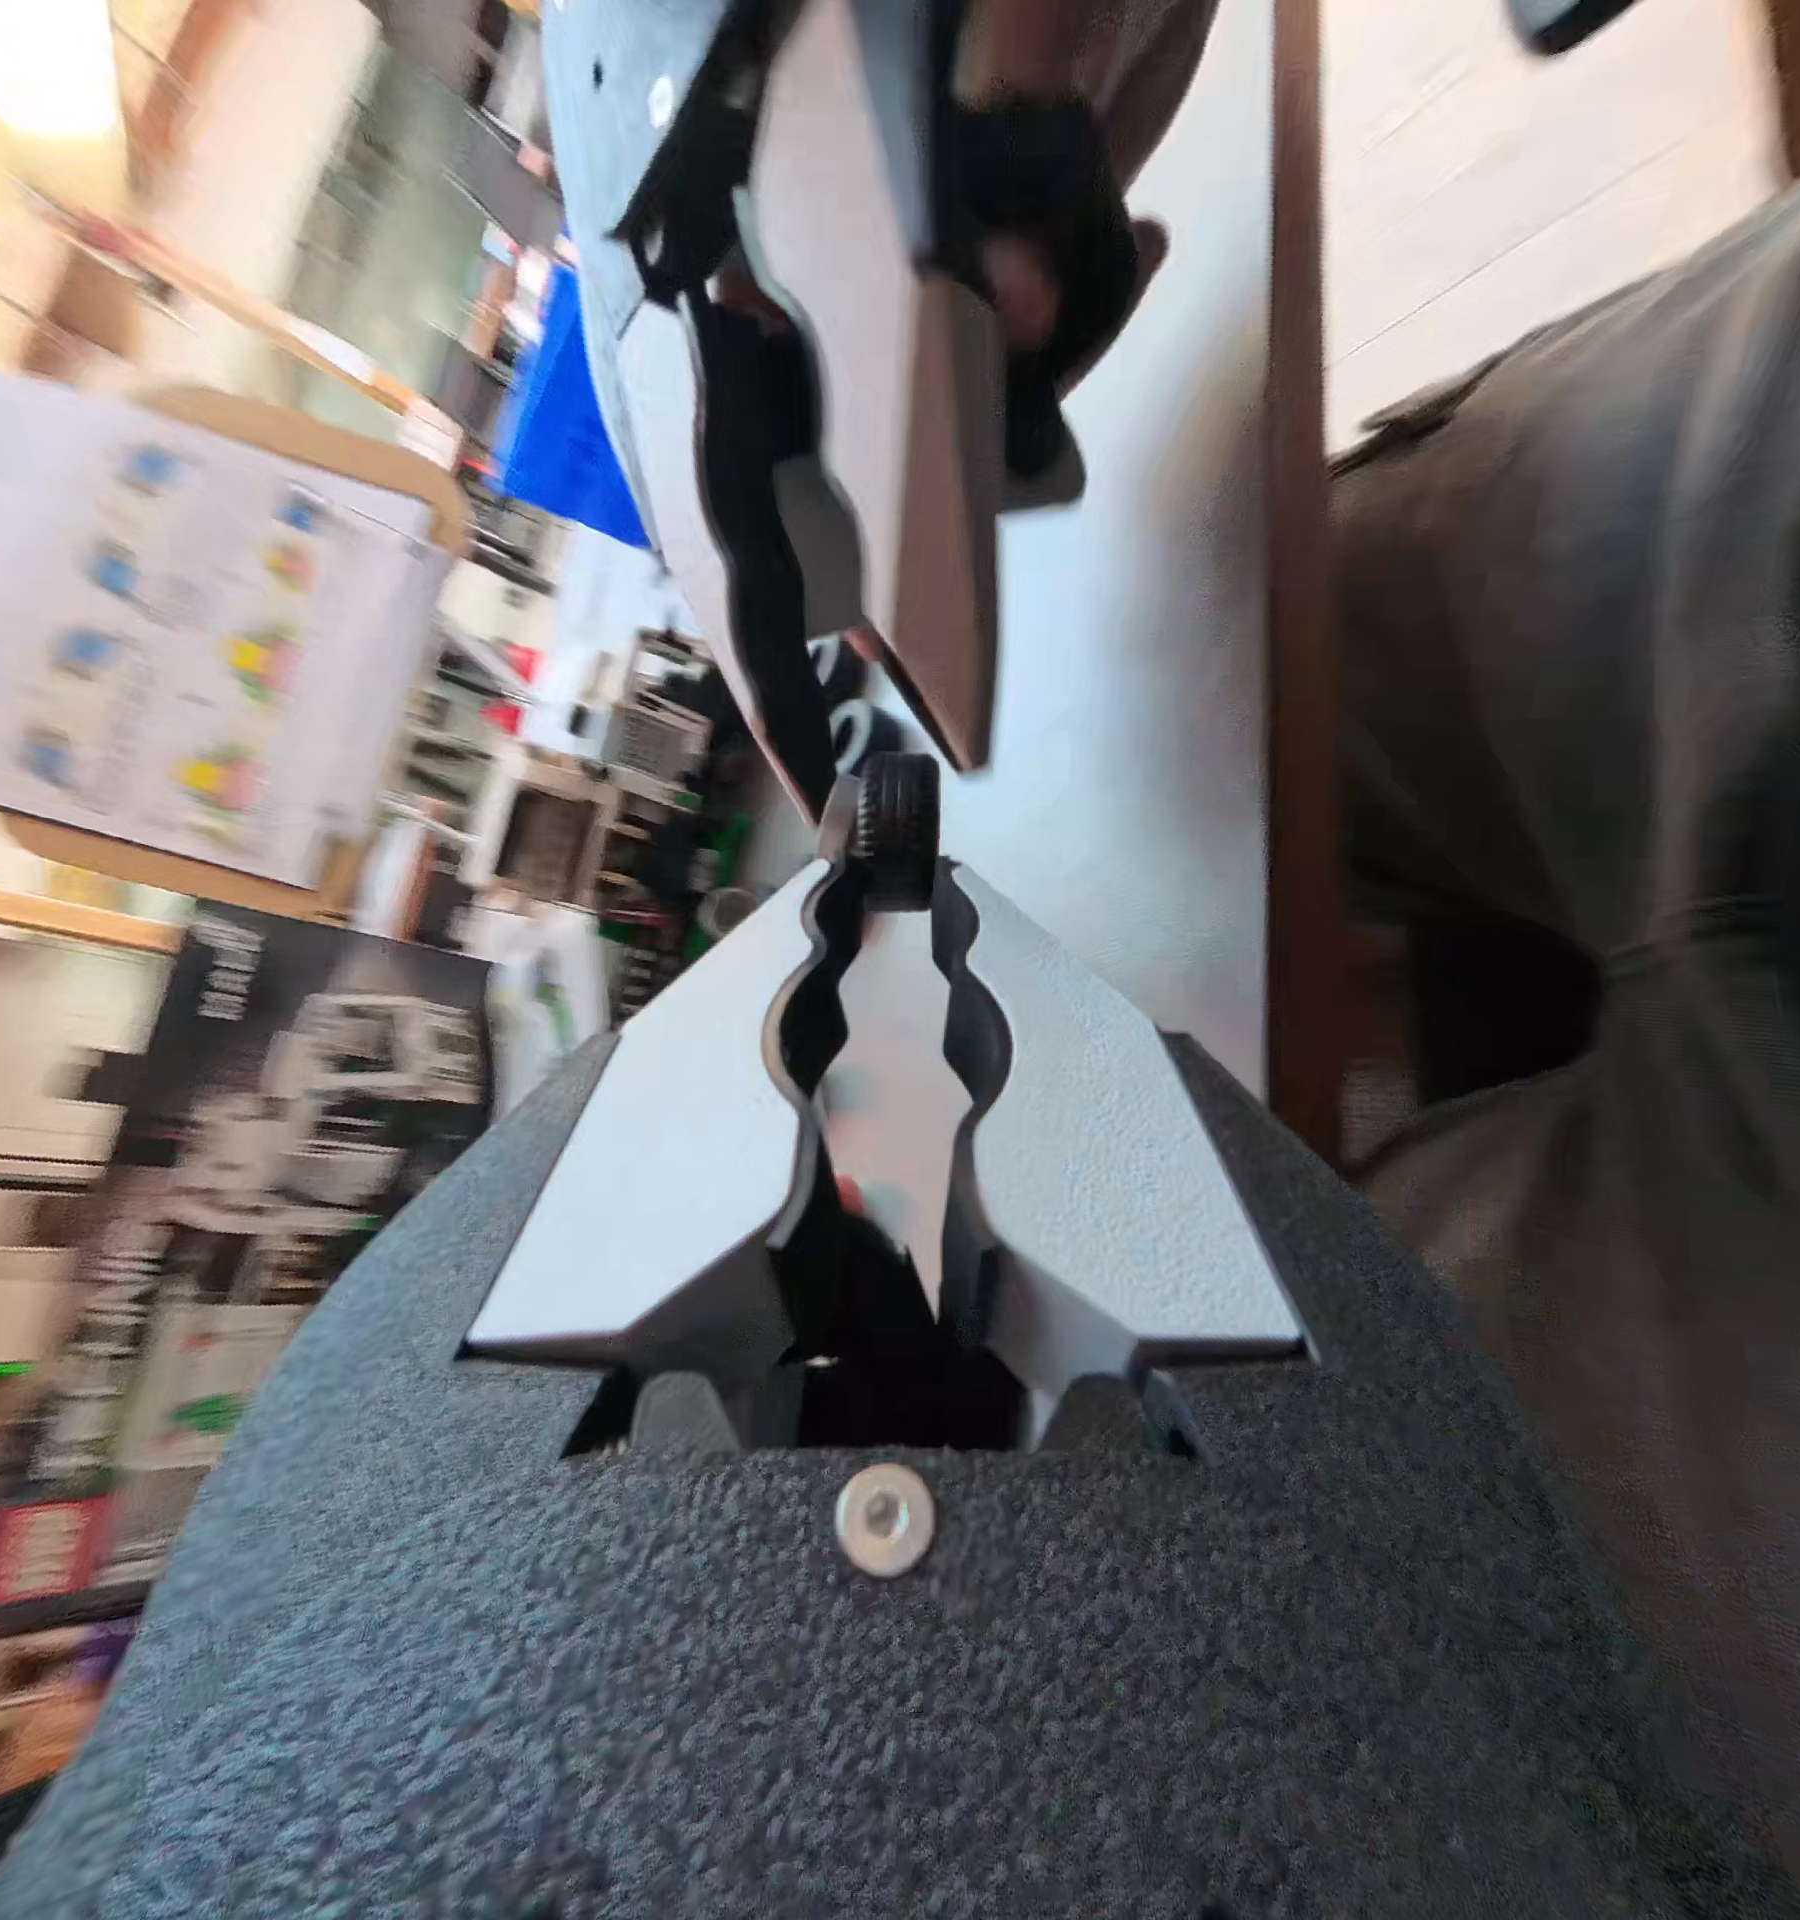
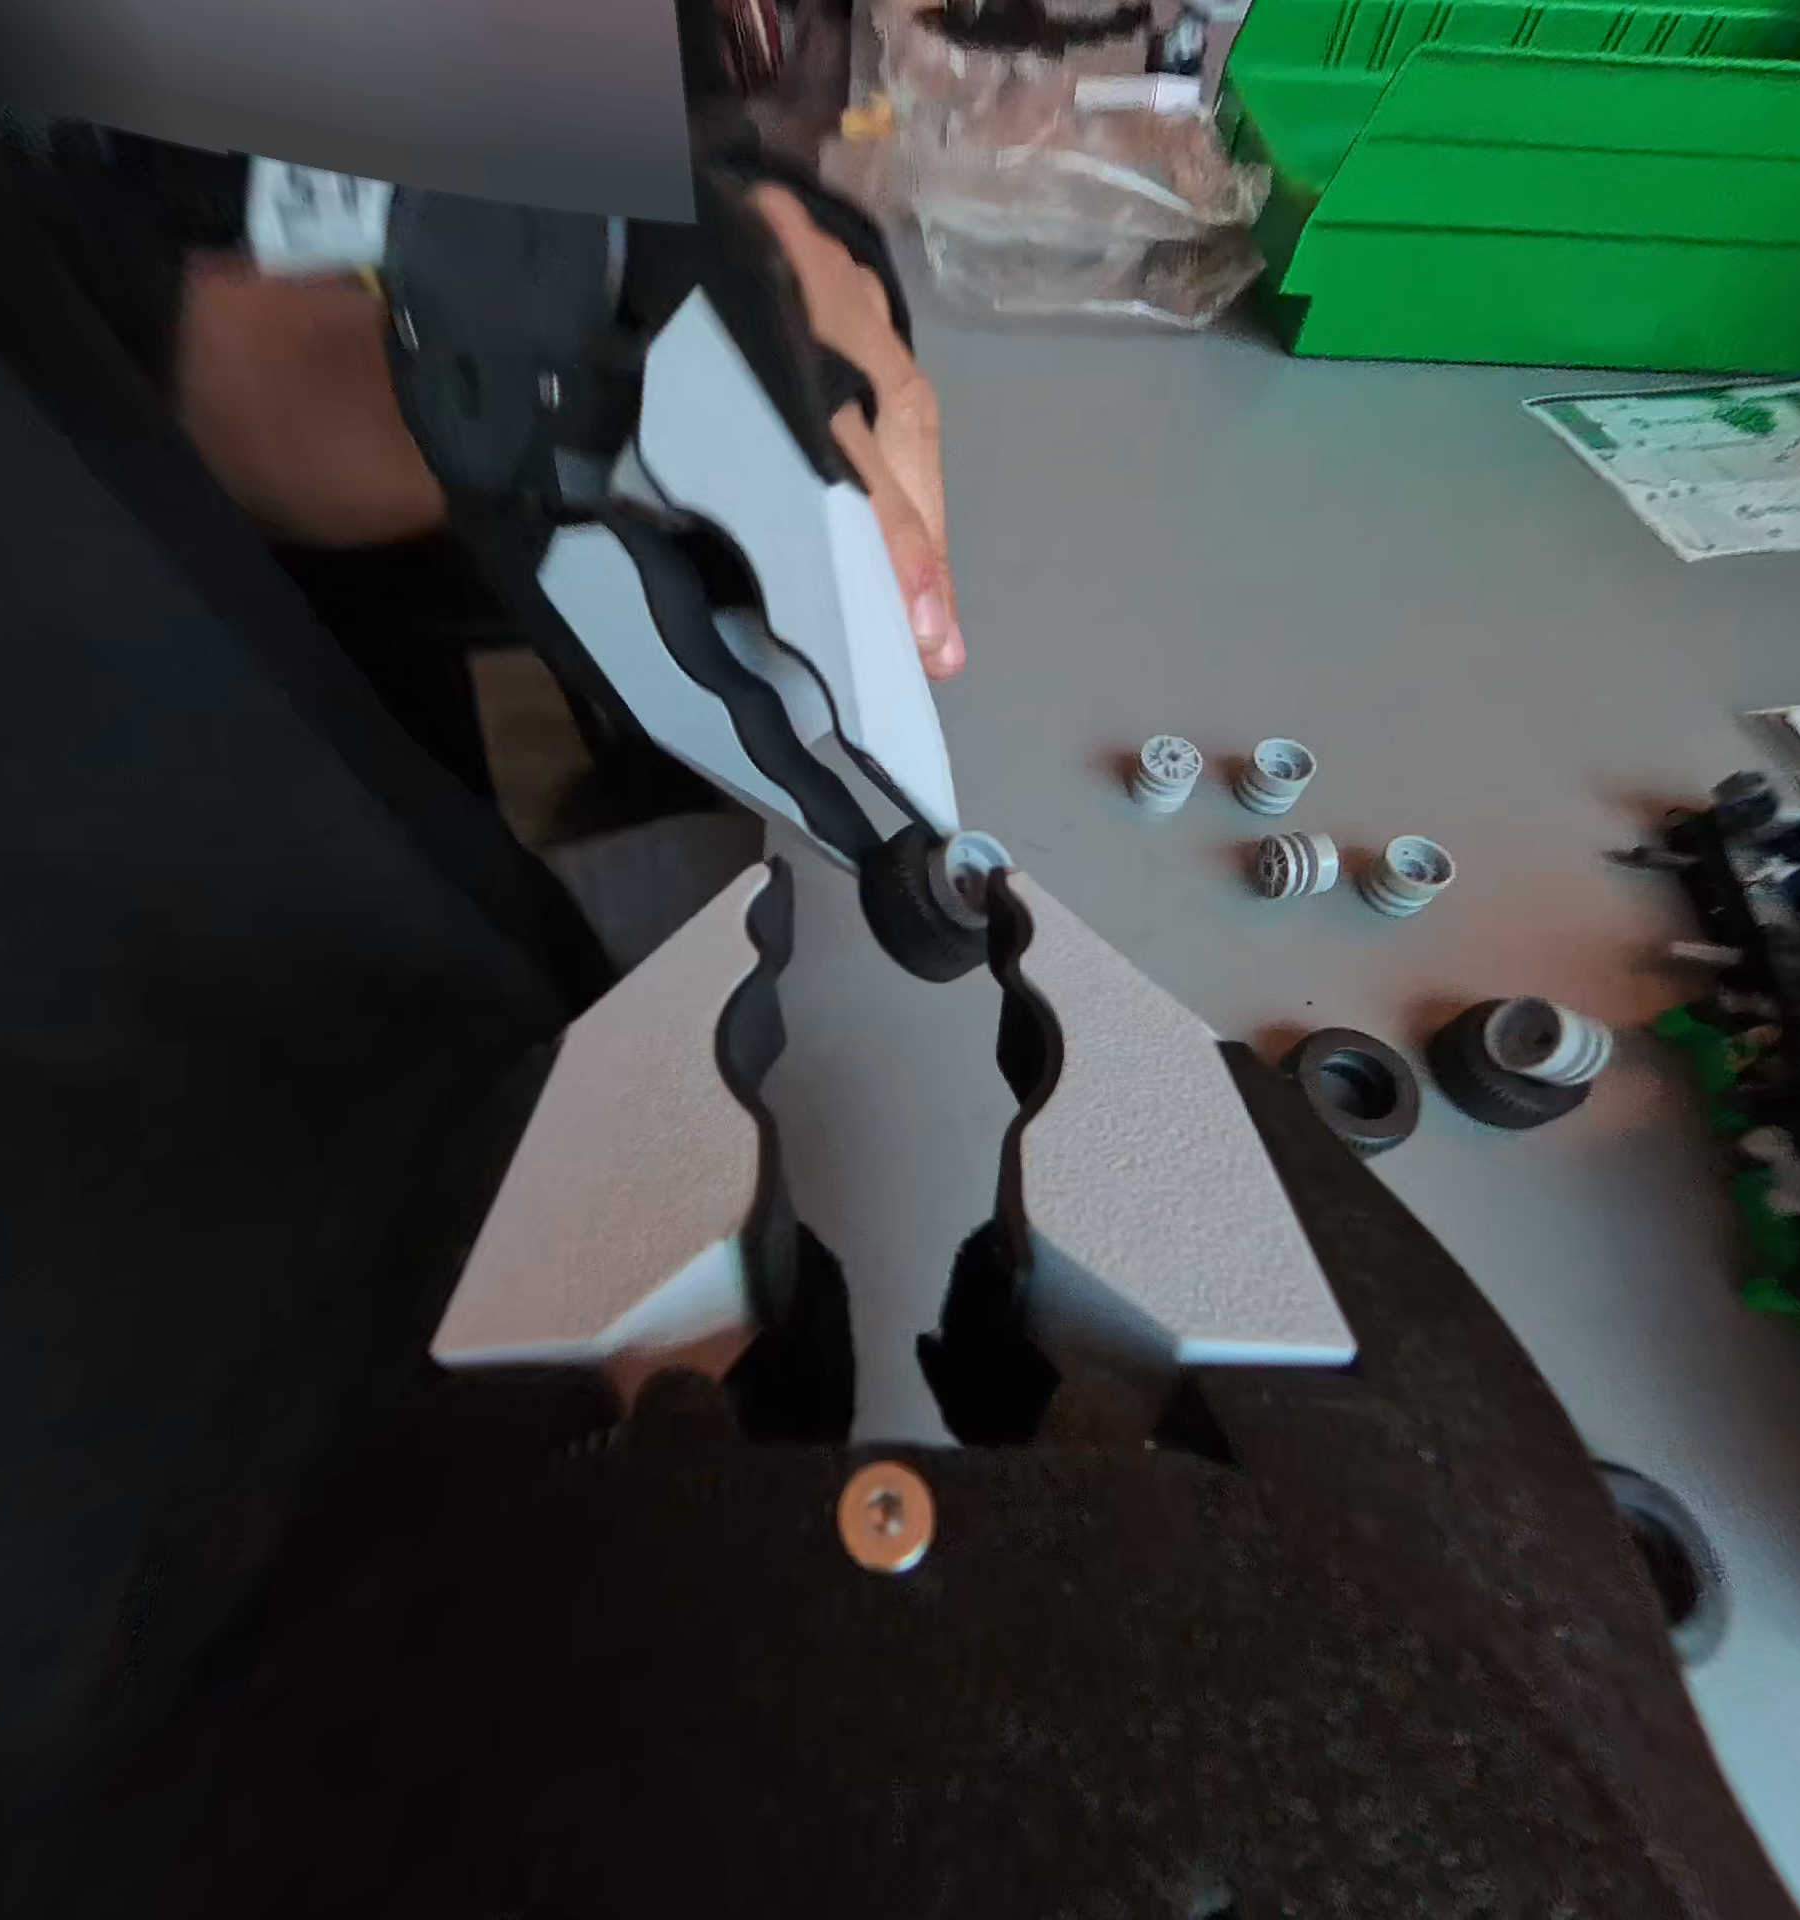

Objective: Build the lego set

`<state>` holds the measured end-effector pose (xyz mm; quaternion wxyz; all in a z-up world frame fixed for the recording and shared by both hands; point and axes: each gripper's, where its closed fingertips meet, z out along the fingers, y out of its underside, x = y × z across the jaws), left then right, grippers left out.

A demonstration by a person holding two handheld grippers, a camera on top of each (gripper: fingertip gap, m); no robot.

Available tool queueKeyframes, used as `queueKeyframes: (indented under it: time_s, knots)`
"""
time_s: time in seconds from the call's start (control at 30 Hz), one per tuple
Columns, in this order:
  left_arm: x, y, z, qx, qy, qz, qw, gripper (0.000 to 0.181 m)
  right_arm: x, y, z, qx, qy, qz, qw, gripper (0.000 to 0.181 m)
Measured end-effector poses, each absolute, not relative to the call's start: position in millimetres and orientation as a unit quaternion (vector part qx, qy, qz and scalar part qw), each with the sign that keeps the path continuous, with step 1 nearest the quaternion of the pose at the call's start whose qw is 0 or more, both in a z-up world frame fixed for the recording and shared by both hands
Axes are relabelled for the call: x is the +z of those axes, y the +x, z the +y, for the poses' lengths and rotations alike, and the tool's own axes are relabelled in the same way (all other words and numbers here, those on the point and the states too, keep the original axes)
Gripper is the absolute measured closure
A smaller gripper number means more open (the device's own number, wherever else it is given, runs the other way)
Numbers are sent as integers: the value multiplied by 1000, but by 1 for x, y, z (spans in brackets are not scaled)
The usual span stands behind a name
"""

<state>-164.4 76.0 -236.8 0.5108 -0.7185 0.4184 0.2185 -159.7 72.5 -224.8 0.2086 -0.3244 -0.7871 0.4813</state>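
Note:
My left gripper [image 1: 891,883] is shut on a small black tyre [image 1: 898,831] at its fingertips. In the right wrist view the left gripper [image 2: 917,842] comes in from the upper left, and the tyre [image 2: 917,925] has a grey rim [image 2: 969,857] sticking partly out of it. My right gripper [image 2: 885,888] is open with a wide gap between its jaws. Its right fingertip [image 2: 1002,904] touches the rim and tyre. In the left wrist view the right gripper [image 1: 896,784] comes down from above onto the tyre. Both are held above the grey table [image 2: 1291,582].
Several loose grey rims [image 2: 1280,821] lie on the table to the right. A bare black tyre [image 2: 1353,1086] and a tyre with a rim [image 2: 1519,1060] lie nearer. A dark part-built model [image 2: 1769,904], an instruction sheet [image 2: 1706,468] and green bins [image 2: 1561,187] stand beyond.

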Motion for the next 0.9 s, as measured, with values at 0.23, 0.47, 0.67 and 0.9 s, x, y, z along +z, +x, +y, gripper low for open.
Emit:
queueKeyframes:
  time_s: [0.23, 0.47, 0.67, 0.9]
  knots:
    - [-216, -167, 79, 435, -546, 490, 522, 169, -197, -155, 83, 645, -468, -574, -188, 128]
    - [-200, -155, 73, 482, -492, 493, 532, 169, -197, -161, 69, 662, -461, -535, -250, 150]
    - [-201, -154, 73, 527, -465, 500, 506, 170, -198, -157, 67, 653, -471, -534, -258, 156]
    - [-198, -156, 72, 550, -460, 492, 493, 169, -195, -159, 67, 669, -476, -512, -252, 159]
